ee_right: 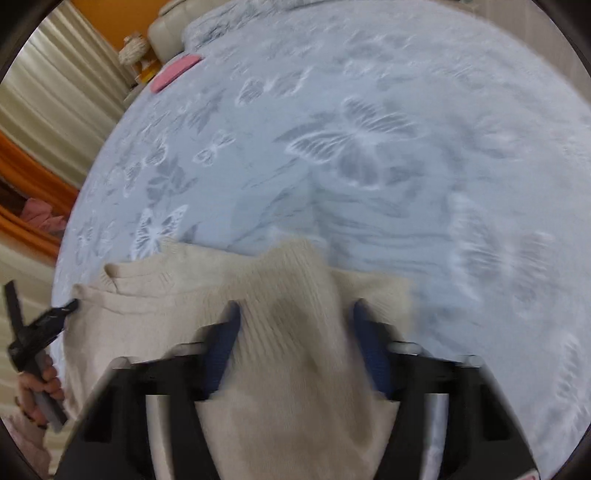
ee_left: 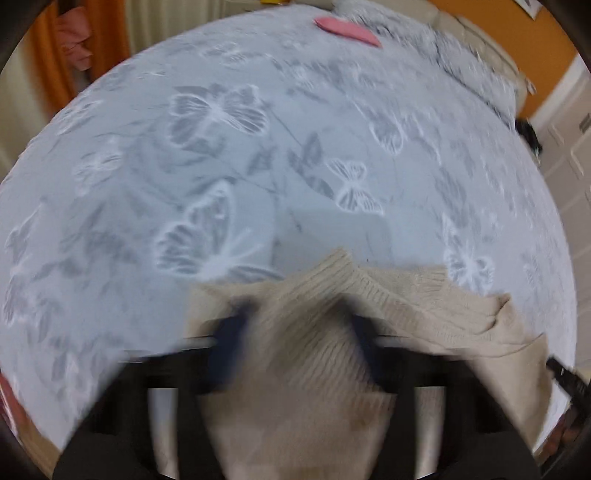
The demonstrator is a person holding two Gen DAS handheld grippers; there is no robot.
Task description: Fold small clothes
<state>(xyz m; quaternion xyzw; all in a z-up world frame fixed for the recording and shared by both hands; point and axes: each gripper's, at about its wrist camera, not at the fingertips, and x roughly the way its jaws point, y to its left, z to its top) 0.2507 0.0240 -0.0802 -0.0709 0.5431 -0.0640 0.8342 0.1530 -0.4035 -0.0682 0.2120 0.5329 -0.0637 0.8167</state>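
A beige ribbed knit garment (ee_left: 424, 295) lies at the near edge of a bed. In the left wrist view my left gripper (ee_left: 295, 321) is shut on a bunched fold of it, and the cloth rises between the blue pads (ee_left: 231, 332). My right gripper (ee_right: 295, 314) is likewise shut on a raised fold of the same garment (ee_right: 166, 280), its blue pads (ee_right: 367, 332) pressing on both sides. The right wrist view also shows the other gripper's black tip (ee_right: 55, 314) at the garment's left edge, held by a hand (ee_right: 40, 384). Both views are blurred.
A pale grey-blue bedspread with a butterfly print (ee_left: 258, 166) fills both views. A flat pink item (ee_left: 347, 31) lies at its far side. Orange curtains and a pink cloth (ee_left: 74, 40) hang beyond the bed. A cream headboard (ee_right: 170, 33) stands at the far end.
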